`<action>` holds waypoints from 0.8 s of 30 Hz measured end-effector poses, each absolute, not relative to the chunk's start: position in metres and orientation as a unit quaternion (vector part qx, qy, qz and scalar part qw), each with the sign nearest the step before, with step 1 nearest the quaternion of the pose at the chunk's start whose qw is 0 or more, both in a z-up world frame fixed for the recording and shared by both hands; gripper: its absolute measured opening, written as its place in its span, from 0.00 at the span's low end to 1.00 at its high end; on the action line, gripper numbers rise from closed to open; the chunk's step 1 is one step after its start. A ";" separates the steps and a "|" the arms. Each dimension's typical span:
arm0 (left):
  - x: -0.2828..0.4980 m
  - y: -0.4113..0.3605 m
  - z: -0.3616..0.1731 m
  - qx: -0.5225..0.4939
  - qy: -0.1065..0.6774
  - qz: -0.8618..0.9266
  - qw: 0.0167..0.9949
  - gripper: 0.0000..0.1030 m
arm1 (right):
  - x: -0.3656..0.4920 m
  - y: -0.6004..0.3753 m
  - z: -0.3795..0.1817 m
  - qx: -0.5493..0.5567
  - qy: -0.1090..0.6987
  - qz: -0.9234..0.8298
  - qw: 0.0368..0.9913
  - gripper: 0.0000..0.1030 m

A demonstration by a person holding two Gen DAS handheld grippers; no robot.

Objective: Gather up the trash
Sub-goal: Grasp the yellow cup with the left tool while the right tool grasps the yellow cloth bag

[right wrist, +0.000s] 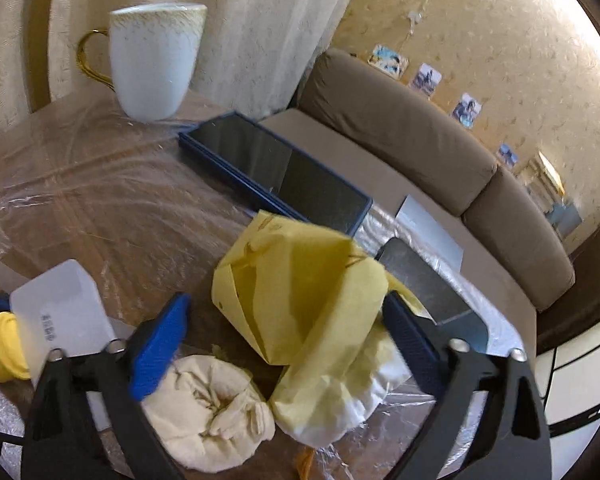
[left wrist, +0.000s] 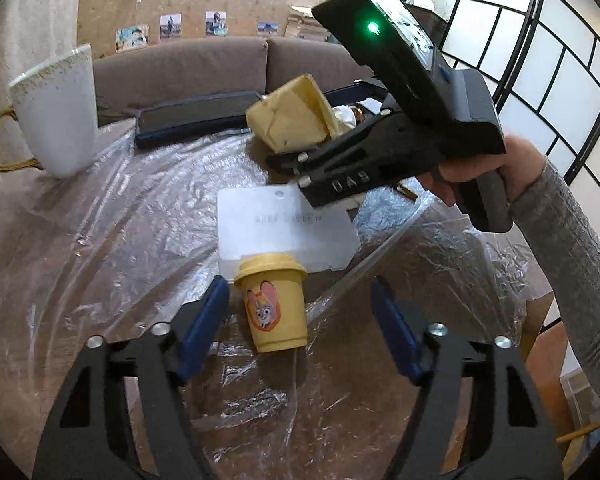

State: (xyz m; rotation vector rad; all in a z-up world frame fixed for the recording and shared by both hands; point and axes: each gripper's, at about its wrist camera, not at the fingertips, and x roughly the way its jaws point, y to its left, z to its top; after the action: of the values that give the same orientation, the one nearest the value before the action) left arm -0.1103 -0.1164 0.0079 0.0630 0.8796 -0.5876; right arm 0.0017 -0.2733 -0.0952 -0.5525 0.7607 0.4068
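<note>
A crumpled yellow paper wrapper [right wrist: 300, 292] stands on the plastic-covered table [right wrist: 80, 184] between the open blue fingers of my right gripper [right wrist: 288, 336]; it also shows in the left wrist view [left wrist: 296, 114]. A cream crumpled napkin ball [right wrist: 208, 404] lies beside it, under the left finger. My left gripper [left wrist: 300, 320] is open around a small yellow lidded cup [left wrist: 274, 306] with a cartoon rabbit sticker, not touching it. The right gripper [left wrist: 300, 168] appears in the left wrist view, by the wrapper.
A white mug [right wrist: 154, 60] with a gold handle stands at the far left. A dark tablet in a blue case [right wrist: 276, 172] and a second dark device [right wrist: 424, 284] lie behind the wrapper. A white plastic card [left wrist: 284, 228] lies behind the cup. A brown sofa [right wrist: 400, 128] lies beyond the table.
</note>
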 end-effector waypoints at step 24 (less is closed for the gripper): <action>-0.115 -0.111 0.014 0.028 0.424 -0.280 0.861 0.38 | -0.014 -0.321 -0.069 -0.110 0.335 0.184 0.917 0.38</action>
State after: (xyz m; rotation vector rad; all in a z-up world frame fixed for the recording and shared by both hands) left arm -0.1155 -0.1113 0.0136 0.0591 0.8893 -0.5881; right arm -0.0142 -0.3209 -0.0686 -0.2265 0.6893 0.3795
